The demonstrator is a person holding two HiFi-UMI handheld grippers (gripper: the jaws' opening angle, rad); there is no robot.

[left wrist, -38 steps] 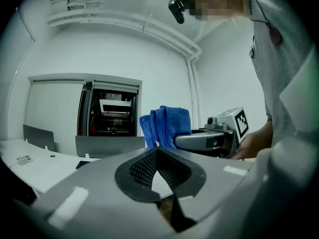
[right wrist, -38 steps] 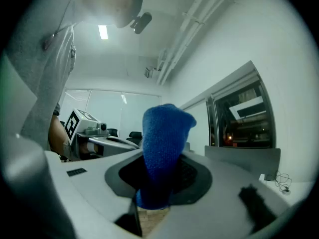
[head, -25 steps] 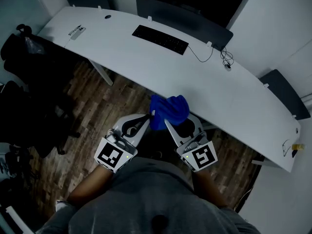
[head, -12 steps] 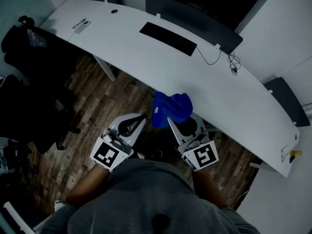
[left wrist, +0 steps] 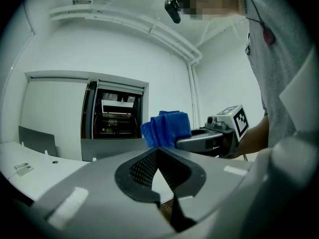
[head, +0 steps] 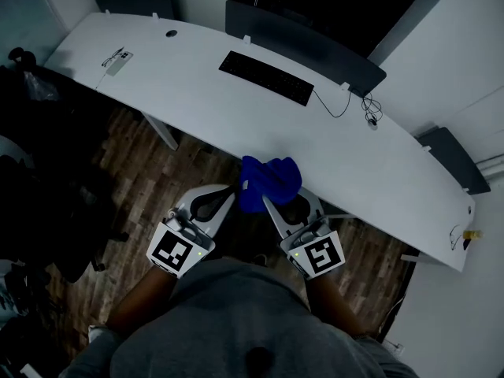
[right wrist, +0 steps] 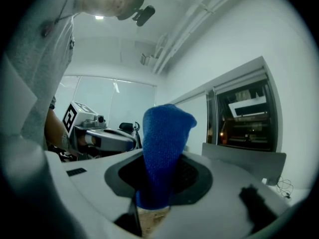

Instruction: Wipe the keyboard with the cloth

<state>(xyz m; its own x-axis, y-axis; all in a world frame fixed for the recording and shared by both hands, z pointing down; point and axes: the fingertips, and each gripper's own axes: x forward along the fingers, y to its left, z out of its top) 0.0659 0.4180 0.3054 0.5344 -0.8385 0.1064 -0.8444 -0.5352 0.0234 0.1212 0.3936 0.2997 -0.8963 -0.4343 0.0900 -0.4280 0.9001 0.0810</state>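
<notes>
Cloth (head: 270, 181): blue, bunched, held above the floor just short of the desk edge. Judged soft, light and limp; a pinch on a fold should hold, though loose ends may flop. Right gripper (head: 265, 198) is clamped on its lower fold. Left gripper (head: 231, 189), at the cloth's 9 o'clock, has tips together and is empty. Keyboard (head: 265, 77) is well apart at 12 o'clock on the white desk (head: 378, 164).

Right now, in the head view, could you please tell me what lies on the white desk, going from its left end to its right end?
Small grey device → round dark grommet → black keyboard → coiled cable → small yellow item at the far right end.
</notes>
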